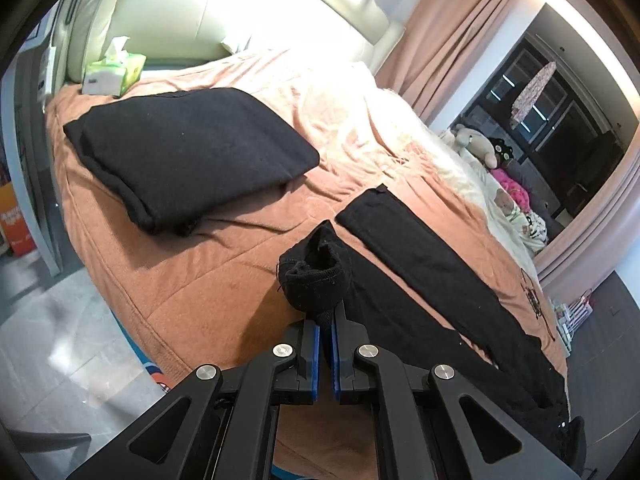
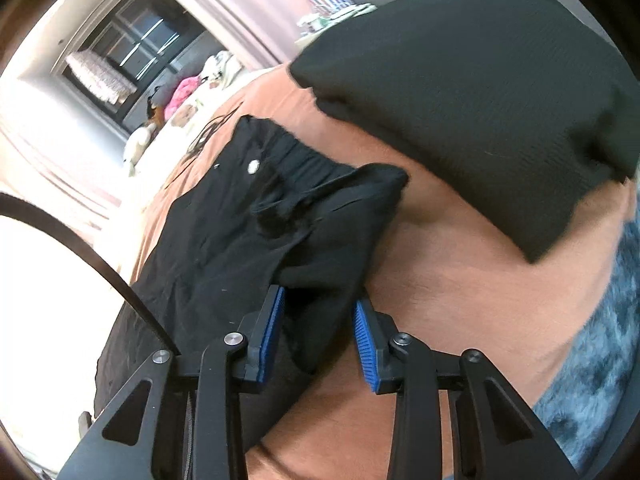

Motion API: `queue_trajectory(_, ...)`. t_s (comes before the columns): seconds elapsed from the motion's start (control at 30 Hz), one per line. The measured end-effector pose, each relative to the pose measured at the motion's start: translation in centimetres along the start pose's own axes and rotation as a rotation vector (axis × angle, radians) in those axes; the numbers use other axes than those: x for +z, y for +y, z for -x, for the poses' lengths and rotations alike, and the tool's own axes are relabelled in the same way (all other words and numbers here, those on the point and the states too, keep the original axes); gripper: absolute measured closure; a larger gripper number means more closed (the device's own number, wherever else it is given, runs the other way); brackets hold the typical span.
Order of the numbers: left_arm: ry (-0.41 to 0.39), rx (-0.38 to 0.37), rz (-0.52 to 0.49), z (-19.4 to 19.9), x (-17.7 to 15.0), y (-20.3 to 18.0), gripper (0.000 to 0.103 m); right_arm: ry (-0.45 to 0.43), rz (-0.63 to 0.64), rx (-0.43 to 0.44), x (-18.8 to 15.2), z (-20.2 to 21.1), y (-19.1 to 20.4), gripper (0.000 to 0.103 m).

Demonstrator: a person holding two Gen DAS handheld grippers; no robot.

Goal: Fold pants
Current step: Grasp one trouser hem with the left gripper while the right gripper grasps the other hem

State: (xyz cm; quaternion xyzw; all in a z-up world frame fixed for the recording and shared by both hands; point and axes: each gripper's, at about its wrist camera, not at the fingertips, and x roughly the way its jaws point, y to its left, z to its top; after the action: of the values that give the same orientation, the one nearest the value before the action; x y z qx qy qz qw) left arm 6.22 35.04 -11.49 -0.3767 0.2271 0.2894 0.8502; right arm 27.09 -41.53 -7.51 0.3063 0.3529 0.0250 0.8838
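- The bed (image 1: 224,264) takes up most of the room, spread with an orange-brown cover that runs into a paler, rumpled blanket toward the far side, with a cream padded headboard (image 1: 224,12) behind it.
- Pink curtains (image 1: 452,36) hang beside the headboard, next to a dark window (image 1: 560,120).
- A folded black garment (image 1: 188,152) lies flat on the cover toward the head of the bed, well apart from the pants.
- The black pants (image 1: 424,280) lie on the cover near the bed's edge, one leg stretched out flat and straight, the other with its hem raised off the cover; the waist end, with a small pale button (image 2: 253,166), shows in the right wrist view.
- A pile of soft toys (image 1: 480,148) and bright bundles sits along the bed's far side.
- A green tissue box (image 1: 114,74) stands at the corner by the headboard.
- The left tool (image 1: 326,316) is pinched closed on the bunched hem of the raised pant leg.
- The right tool (image 2: 320,300) stands partly open with a fold of the pants between its blue pads (image 2: 272,324); I cannot tell whether the pads press on the cloth.
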Motion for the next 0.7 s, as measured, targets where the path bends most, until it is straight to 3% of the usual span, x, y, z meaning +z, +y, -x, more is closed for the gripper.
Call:
queue_trajectory(0.17, -0.010, 0.005, -0.003, 0.3, 0.0, -0.3, 0.099, 0.022, -0.068, 0.030, -0.4, -0.4, -1.5, 0.064)
queue_trajectory(0.3, -0.010, -0.006, -0.014, 0.3, 0.8, -0.8, 0.099, 0.022, -0.042, 0.024, 1.1, -0.7, -0.8, 0.062)
queue_trajectory(0.33, -0.012, -0.009, -0.018, 0.4, 1.0, -1.0, 0.099, 0.022, -0.039, 0.023, 1.1, -0.7, -0.6, 0.075)
queue_trajectory(0.37, -0.019, -0.013, -0.029, 0.5, 1.4, -1.4, 0.099, 0.021, -0.036, 0.028, 1.6, -0.5, -0.2, 0.096)
queue_trajectory(0.47, -0.035, -0.022, -0.056, 0.7, 2.1, -2.4, 0.099, -0.014, -0.015, 0.050, 2.5, 0.8, 0.7, 0.102)
queue_trajectory(0.7, -0.066, -0.039, -0.100, 0.0, 5.4, -5.2, 0.099, -0.113, 0.020, 0.122, 5.1, 4.6, 3.4, 0.103)
